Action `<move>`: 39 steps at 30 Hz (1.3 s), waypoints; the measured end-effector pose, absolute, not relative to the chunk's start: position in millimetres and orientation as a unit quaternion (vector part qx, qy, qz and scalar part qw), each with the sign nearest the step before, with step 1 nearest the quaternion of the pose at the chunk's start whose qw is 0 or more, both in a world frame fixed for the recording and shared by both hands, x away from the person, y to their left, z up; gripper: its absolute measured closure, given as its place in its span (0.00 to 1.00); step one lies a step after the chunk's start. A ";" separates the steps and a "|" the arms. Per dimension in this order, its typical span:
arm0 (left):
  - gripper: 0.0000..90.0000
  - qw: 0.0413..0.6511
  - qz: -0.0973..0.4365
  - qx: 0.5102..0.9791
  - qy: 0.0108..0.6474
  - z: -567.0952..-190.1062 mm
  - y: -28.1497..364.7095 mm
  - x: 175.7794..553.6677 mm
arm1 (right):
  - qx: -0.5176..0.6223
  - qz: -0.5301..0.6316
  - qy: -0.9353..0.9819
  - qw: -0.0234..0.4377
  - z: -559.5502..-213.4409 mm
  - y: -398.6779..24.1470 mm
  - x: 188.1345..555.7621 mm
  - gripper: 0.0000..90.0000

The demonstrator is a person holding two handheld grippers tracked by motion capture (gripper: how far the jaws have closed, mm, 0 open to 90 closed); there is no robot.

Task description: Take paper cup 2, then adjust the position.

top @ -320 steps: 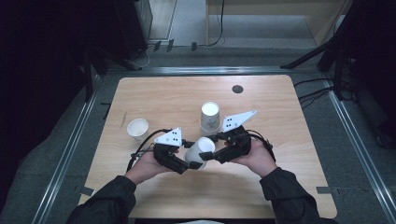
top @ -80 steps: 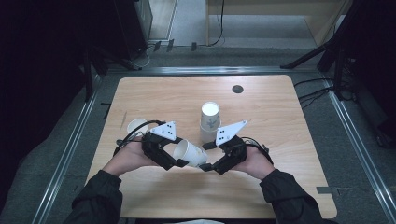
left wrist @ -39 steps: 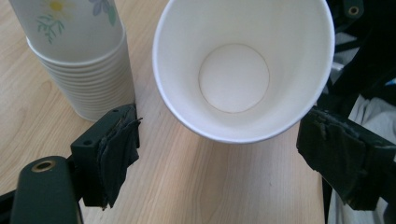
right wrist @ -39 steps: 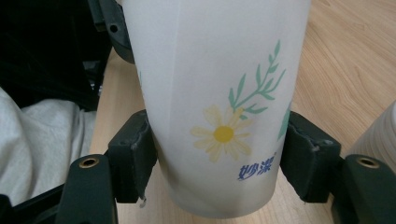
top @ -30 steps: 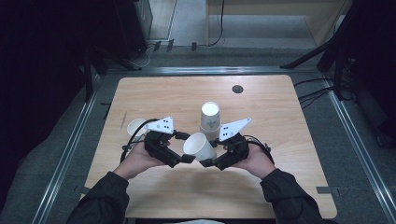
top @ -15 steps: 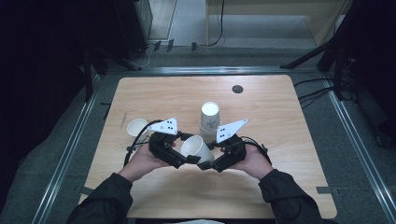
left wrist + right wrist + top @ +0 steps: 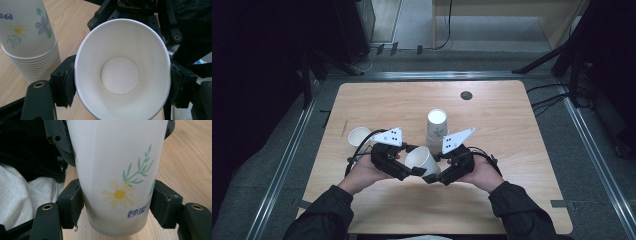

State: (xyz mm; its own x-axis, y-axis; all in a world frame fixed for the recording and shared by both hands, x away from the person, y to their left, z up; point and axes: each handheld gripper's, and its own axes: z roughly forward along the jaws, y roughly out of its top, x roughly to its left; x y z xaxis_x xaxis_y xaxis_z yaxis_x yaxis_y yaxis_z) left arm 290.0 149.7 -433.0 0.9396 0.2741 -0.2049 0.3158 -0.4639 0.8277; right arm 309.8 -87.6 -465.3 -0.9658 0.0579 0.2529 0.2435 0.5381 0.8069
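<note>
A light wooden table (image 7: pixel 512 120) with rounded corners stands on dark grey carpet (image 7: pixel 272 165) — a small round black disc (image 7: pixel 466 95) sits near its far edge. Metal rails (image 7: pixel 277 180) run along the floor on the left, right and far sides. Beyond the far rail the floor turns paler, with black cables (image 7: pixel 447 30) trailing across it and a tan wooden panel (image 7: pixel 512 20) at far right. The left side lies in deep shadow — dark stands (image 7: pixel 312 65) rise there
</note>
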 end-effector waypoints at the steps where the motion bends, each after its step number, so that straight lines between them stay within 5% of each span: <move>1: 0.26 0.489 -0.022 0.855 0.173 -432.9 150.0 290.1 | -0.085 -0.472 -0.872 0.098 -465.4 -87.5 309.9 0.36; 8: 0.26 0.486 -0.019 0.857 0.172 -431.9 154.4 291.1 | -0.083 -0.458 -0.882 0.071 -469.2 -87.5 306.9 0.26; 39: 0.26 0.446 0.023 0.870 0.210 -431.6 185.2 293.3 | -0.168 -0.422 -0.890 -0.027 -467.0 -121.5 313.3 0.24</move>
